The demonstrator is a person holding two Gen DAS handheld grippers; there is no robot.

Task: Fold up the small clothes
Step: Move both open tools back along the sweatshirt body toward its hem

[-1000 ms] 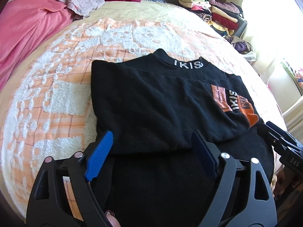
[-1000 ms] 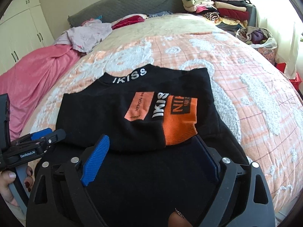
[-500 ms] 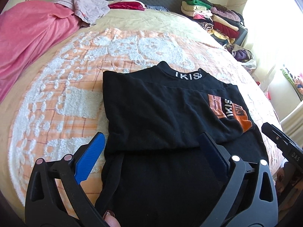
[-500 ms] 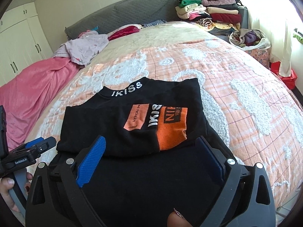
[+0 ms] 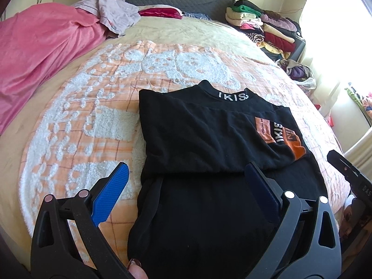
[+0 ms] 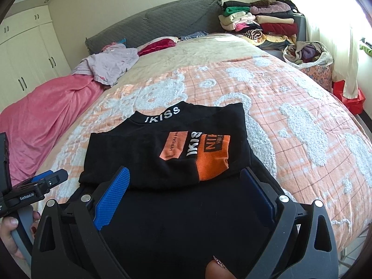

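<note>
A black shirt (image 5: 204, 137) with a white "IKISS" collar and orange patches lies on the bed, its sleeves folded in over the chest. It also shows in the right wrist view (image 6: 162, 160). Its lower part stretches toward both cameras. My left gripper (image 5: 186, 181) is open and empty, hovering above the shirt's near left part. My right gripper (image 6: 186, 183) is open and empty above the shirt's near right part. The right gripper's body shows at the left view's right edge (image 5: 348, 174); the left gripper shows at the right view's left edge (image 6: 34, 186).
The orange-and-white blanket (image 5: 93, 116) covers the bed. A pink blanket (image 5: 39, 46) and a lilac garment (image 5: 111, 14) lie at far left. Stacked folded clothes (image 6: 260, 23) sit at far right by the headboard, with a bag of clothes (image 6: 307, 53) beside them.
Both grippers have pulled back and risen away from the shirt, staying open. The shirt has not moved.
</note>
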